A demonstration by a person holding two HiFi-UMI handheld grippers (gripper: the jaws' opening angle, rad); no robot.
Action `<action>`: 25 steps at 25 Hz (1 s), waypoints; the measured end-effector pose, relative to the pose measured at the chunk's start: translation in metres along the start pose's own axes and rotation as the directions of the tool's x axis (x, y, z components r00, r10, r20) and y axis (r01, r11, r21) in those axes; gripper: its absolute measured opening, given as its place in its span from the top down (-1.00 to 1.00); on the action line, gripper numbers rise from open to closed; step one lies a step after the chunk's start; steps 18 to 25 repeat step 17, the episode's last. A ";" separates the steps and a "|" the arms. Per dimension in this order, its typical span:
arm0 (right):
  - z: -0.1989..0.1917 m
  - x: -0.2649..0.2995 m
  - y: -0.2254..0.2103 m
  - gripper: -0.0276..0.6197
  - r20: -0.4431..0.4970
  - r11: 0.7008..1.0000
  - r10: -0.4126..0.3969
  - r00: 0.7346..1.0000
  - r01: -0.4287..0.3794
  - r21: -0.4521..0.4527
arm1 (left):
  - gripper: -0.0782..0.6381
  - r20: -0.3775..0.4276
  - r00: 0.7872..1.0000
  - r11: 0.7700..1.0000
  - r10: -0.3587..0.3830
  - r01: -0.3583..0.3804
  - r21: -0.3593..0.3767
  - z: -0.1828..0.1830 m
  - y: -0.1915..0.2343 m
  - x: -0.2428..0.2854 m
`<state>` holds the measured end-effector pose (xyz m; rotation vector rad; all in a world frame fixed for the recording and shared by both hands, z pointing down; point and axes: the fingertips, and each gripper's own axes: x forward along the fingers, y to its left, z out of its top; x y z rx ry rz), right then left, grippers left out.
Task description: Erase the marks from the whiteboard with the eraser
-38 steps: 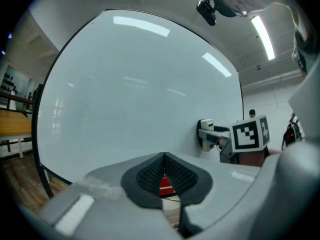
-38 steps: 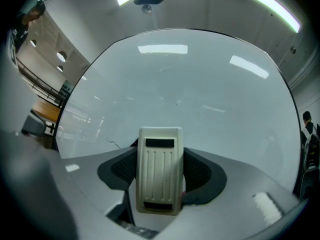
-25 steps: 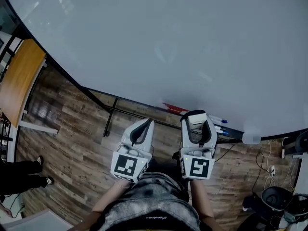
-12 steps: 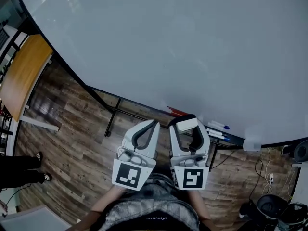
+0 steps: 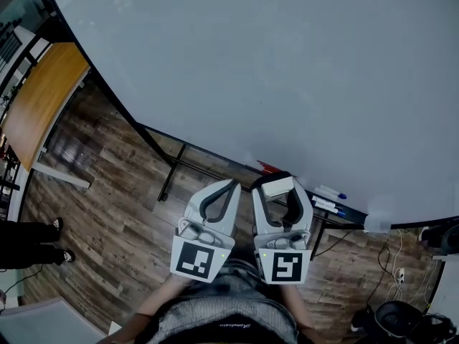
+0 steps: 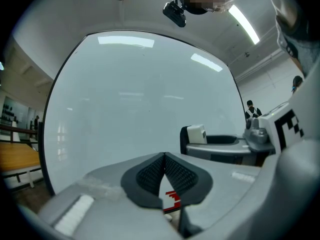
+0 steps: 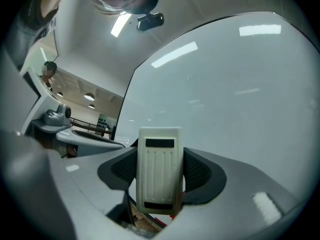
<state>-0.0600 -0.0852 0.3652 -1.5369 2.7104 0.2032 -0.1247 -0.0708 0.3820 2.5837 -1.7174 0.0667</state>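
Right tongs [image 5: 280, 180] pinch the eraser [image 7: 159, 176] across its long sides, near the whiteboard [image 5: 272, 70]; seemingly light, rigid plastic, so this mid-body hold suits; left tongs [image 6: 164, 157] pressed together, empty.

There is one whiteboard [image 5: 272, 70], one eraser [image 7: 159, 176] and two grippers, the left gripper [image 5: 229, 185] and the right gripper [image 5: 278, 180], each bearing one marker cube [image 5: 196, 259], so two cubes in all. Along the whiteboard's lower edge lie two blue-capped markers [image 5: 331, 193] and some red pens [image 5: 267, 168] whose number cannot be told. One wooden table [image 5: 39, 99] stands at the left, and two shoes [image 5: 57, 225] of one bystander show at the left edge.
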 end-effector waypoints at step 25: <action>0.002 0.005 0.016 0.11 -0.010 0.998 0.032 0.999 -0.033 -0.048 | 0.77 -0.001 1.000 1.000 0.018 -0.018 0.000 -0.003 0.008 -0.007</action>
